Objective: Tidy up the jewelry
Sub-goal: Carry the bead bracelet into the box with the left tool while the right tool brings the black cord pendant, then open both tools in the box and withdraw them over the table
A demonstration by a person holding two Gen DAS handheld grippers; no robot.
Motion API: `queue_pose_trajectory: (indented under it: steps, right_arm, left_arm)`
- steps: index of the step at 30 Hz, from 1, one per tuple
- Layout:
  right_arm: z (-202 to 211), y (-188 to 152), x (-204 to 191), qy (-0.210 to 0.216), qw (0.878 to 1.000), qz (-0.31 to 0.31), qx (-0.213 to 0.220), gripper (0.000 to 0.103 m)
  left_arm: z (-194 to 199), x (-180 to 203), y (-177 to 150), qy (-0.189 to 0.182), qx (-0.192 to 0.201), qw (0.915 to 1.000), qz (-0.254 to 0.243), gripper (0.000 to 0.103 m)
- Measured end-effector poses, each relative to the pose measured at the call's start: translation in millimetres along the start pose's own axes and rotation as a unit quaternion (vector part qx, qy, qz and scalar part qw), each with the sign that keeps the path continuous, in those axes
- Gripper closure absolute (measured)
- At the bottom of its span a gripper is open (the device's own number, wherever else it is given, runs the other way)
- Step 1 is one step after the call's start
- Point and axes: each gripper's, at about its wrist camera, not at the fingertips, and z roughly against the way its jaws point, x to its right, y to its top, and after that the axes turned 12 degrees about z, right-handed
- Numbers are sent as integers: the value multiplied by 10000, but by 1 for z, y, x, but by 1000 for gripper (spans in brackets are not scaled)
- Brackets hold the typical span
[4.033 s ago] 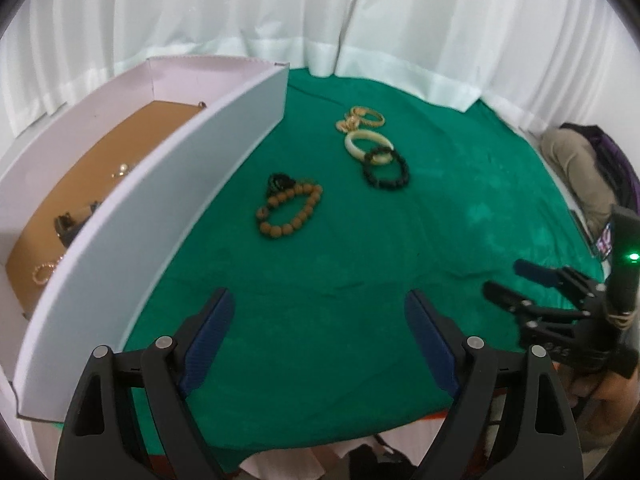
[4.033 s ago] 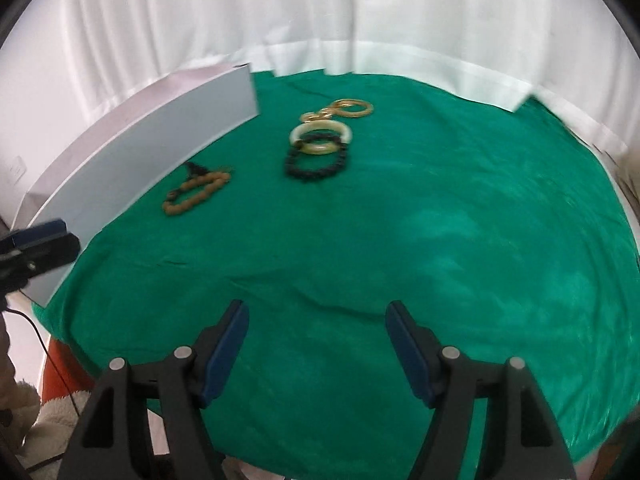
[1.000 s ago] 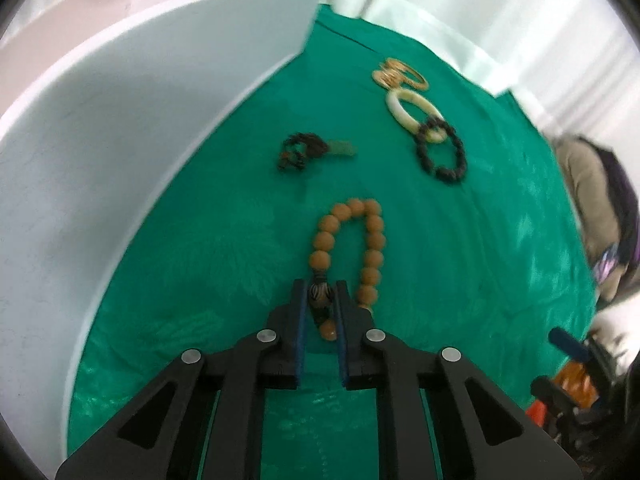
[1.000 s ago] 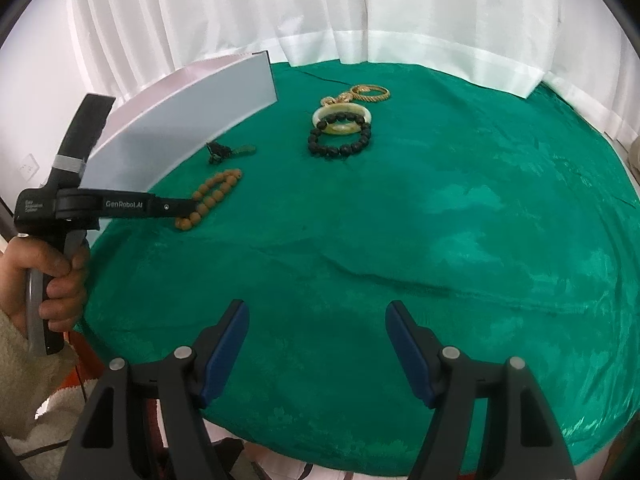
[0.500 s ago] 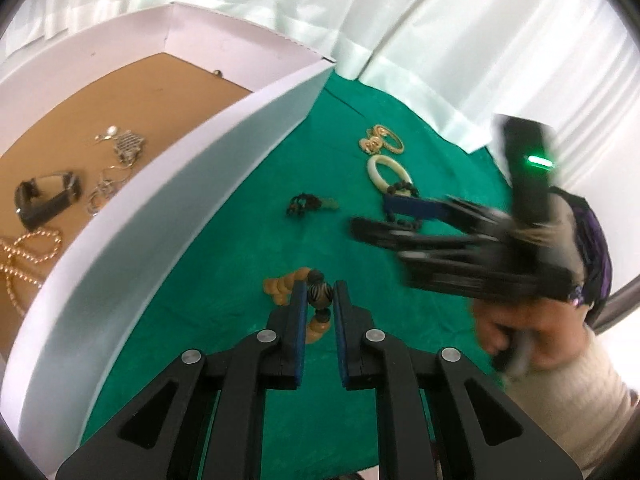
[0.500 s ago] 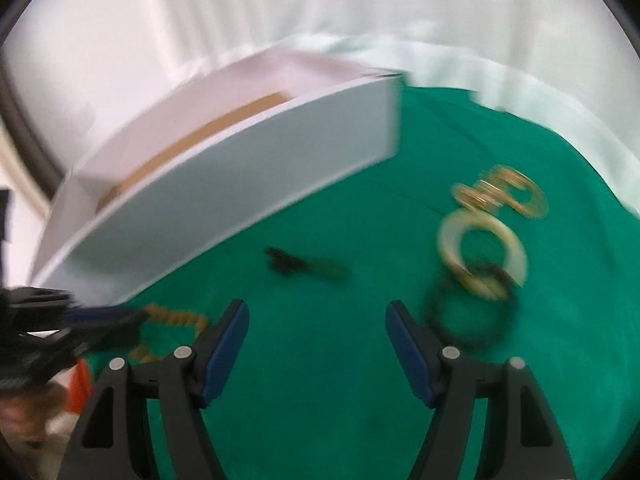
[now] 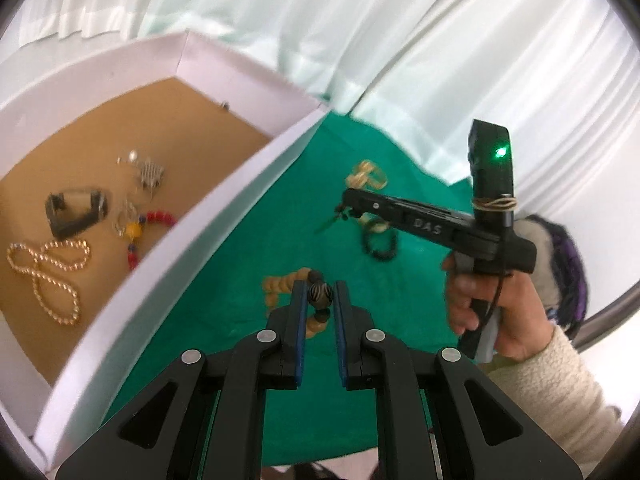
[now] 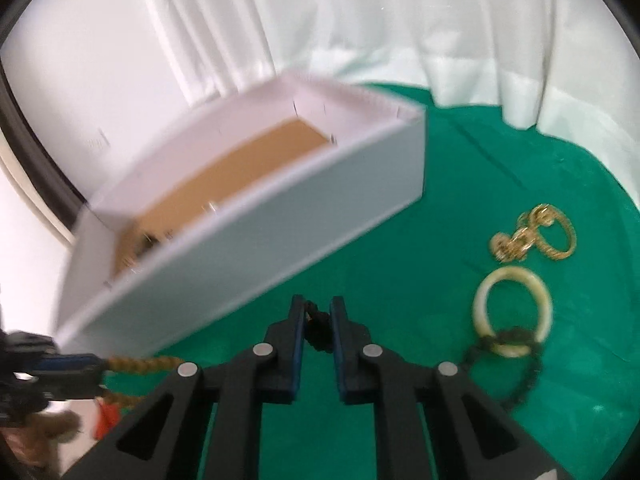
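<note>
Left gripper clamps the wooden bead bracelet, partly hidden. Right gripper is closing on a blurred dark trinket beside the box.

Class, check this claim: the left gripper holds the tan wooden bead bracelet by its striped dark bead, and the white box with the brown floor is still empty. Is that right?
Not quite. The left gripper does hold the tan wooden bead bracelet by its striped dark bead, but the white box with the brown floor is not empty: the left wrist view shows a gold bead necklace and other pieces inside.
</note>
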Motion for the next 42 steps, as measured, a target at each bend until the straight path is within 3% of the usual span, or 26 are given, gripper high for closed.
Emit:
queue_pose_trajectory:
  steps: [4,7,11,14,19,26,29,30,31,32,33,37,42]
  right_arm:
    - [48,36,-19,242,9988,131,417,90]
    - [62,68,-40,465,9962,237,695,90]
    - [56,100,-73,753,9928,425,827,90]
    - [32,113,-94,894,9919,508,743,90]
    - [-23,116,-125,1092,9917,653,210,90]
    - [-67,85,-163,1352,9857,892,-462,90]
    - [-74,80,-172,1425,9846,868,-528,82]
    - [-74,79,-174,1397,9852,848,-513,58]
    - [-71,77,-175,1302,9871,815,-447,44]
    - [-67,76,-176,1218,9887,797,-366,32]
    - [-61,74,-174,1119,9902,789,-276,32]
    - [-30,57,-163,709,9949,719,31,32]
    - [12,2,-127,-53,9983,552,160,32]
  left_arm:
    - [45,13,20,-200,344,9992,-64,93]
    - [81,15,36,-124,739,9971,-132,93]
    - [112,1,59,248,1194,9925,-127,93]
    - [117,-21,68,530,1324,9898,30,93]
    - [100,-68,71,971,1191,9872,424,93]
    - [62,-119,53,1294,691,9861,776,92]
    - [48,-127,50,1610,645,9819,761,90]
    - [47,-128,48,1730,662,9799,744,79]
    - [46,-128,45,1845,689,9778,712,69]
    - [48,-127,42,1900,744,9766,682,46]
    - [49,-125,40,1926,818,9757,647,31]
    - [47,-106,27,1932,942,9762,302,27]
    - [34,-54,2,1755,903,9798,-332,24]
